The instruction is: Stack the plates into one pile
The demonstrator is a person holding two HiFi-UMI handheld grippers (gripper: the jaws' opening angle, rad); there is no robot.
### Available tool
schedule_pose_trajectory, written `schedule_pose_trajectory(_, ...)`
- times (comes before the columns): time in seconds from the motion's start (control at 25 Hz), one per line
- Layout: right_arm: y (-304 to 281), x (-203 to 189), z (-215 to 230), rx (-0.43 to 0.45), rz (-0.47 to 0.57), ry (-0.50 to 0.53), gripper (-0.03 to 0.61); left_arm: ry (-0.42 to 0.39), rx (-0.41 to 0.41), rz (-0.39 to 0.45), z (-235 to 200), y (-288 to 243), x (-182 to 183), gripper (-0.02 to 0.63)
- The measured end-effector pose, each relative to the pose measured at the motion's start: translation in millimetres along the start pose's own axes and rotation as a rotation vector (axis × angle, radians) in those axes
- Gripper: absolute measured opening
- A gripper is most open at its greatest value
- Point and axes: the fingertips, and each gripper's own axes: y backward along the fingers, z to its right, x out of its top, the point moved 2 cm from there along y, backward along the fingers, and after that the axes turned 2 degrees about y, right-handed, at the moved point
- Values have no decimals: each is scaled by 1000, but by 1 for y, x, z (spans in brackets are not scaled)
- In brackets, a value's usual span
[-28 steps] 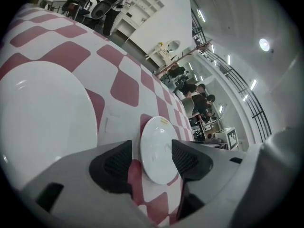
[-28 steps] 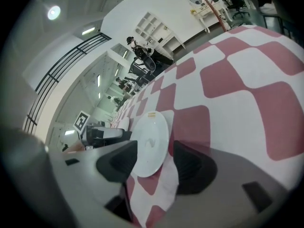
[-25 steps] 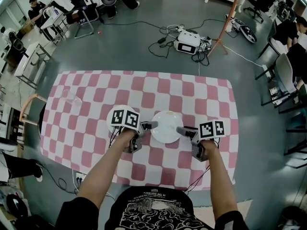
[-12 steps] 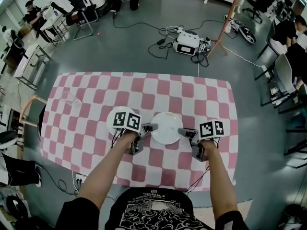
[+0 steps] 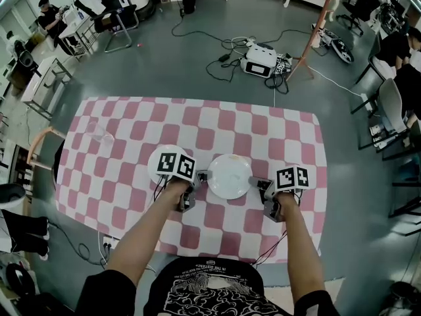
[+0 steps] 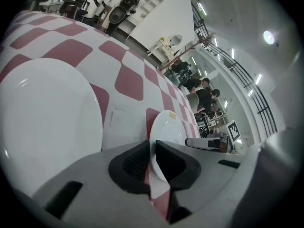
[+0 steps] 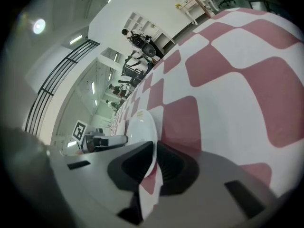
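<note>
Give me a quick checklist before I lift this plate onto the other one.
1. Left gripper on plate rim: ok, jaws just closed on it.
2. Right gripper on opposite rim: ok, jaws just closed on it.
3. Second plate bare: ok.
4. Grip firm enough: cannot tell.
5. Route to second plate: not ok, left gripper stands between the plates.
6. Glass out of the way: ok.

left gripper (image 5: 201, 175), right gripper (image 5: 255, 182), closing on plate (image 5: 229, 175)
</note>
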Motion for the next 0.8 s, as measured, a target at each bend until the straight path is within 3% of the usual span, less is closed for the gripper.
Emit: schedule_pose_trajectory(0.8, -15, 2, -47, 52, -6, 16, 29, 35, 10, 46, -9, 51, 2, 40)
